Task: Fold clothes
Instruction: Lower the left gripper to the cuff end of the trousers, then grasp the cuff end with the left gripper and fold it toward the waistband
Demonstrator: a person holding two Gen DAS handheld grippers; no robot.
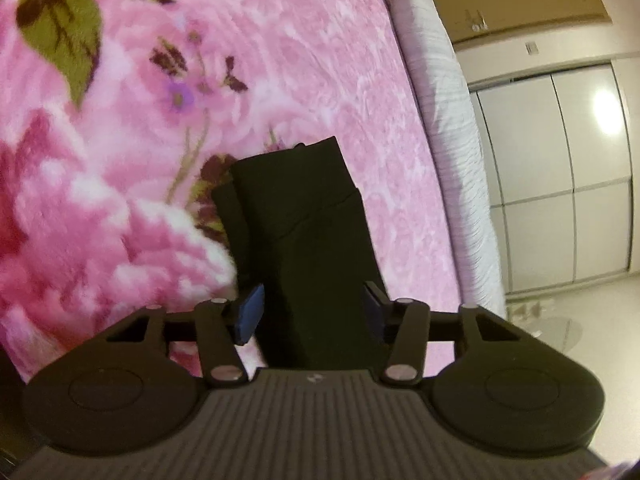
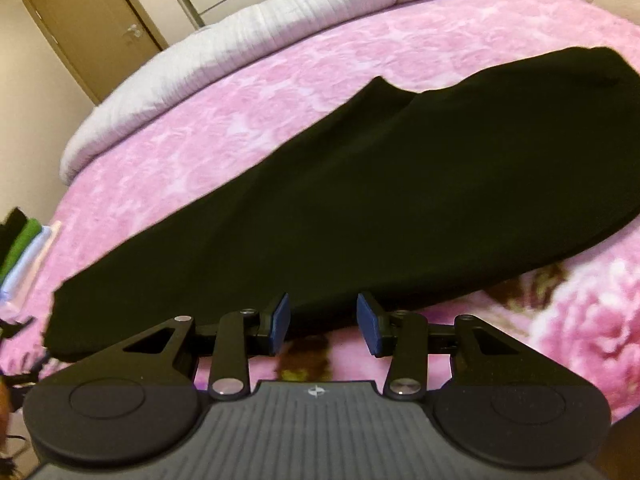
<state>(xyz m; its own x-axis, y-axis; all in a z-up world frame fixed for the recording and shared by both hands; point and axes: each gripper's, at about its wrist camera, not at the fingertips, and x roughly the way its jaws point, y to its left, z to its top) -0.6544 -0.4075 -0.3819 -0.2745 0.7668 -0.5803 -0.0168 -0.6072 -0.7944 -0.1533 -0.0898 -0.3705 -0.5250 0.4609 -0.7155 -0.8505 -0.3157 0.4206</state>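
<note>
Flat on the pink floral blanket (image 2: 208,148) of the bed lies the black garment (image 2: 360,192). Both the left gripper (image 1: 310,314) and right gripper (image 2: 322,320) have fingers spread apart over its edge, gripping nothing. Folded clothes (image 2: 24,248) sit nearby.

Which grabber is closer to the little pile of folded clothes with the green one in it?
Probably the right gripper. The stack of folded clothes lies at the far left edge of its view, past the long black garment. The left gripper faces a view without the stack.
</note>
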